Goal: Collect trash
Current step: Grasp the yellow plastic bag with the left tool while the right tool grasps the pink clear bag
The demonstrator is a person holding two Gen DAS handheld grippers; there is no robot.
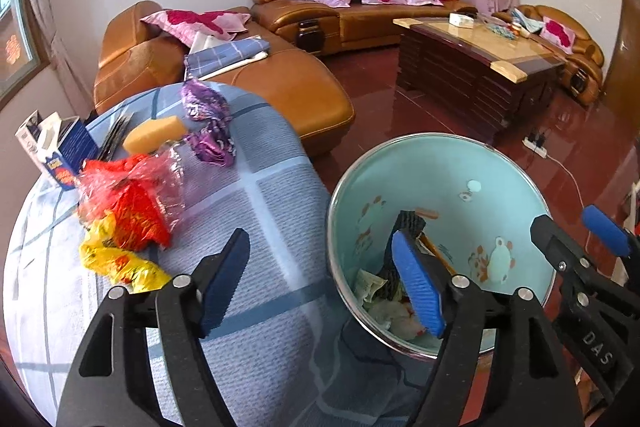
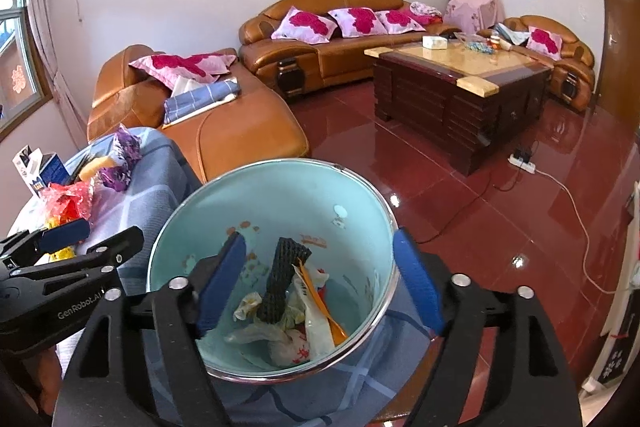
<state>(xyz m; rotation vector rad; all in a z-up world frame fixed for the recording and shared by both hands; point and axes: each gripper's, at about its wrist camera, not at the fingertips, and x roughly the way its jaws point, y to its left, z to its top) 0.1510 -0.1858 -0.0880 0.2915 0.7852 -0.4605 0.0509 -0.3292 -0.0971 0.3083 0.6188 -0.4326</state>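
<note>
A pale green trash bin (image 1: 472, 163) (image 2: 280, 187) stands beside the cloth-covered table (image 1: 260, 211) and holds a black foam net (image 2: 282, 279), paper scraps and wrappers. On the table lie a red and yellow wrapper (image 1: 128, 223), a purple wrapper (image 1: 208, 123), a yellow sponge (image 1: 154, 135) and a blue carton (image 1: 60, 151). My left gripper (image 1: 320, 283) is open and empty above the table edge and bin rim. My right gripper (image 2: 320, 287) is open and empty over the bin mouth.
Orange leather sofas (image 2: 248, 123) with pink cushions (image 2: 304, 23) line the far walls. A dark wooden coffee table (image 2: 460, 87) stands on the red tiled floor (image 2: 460, 227). A power strip (image 2: 522, 161) and cable lie on the floor at right.
</note>
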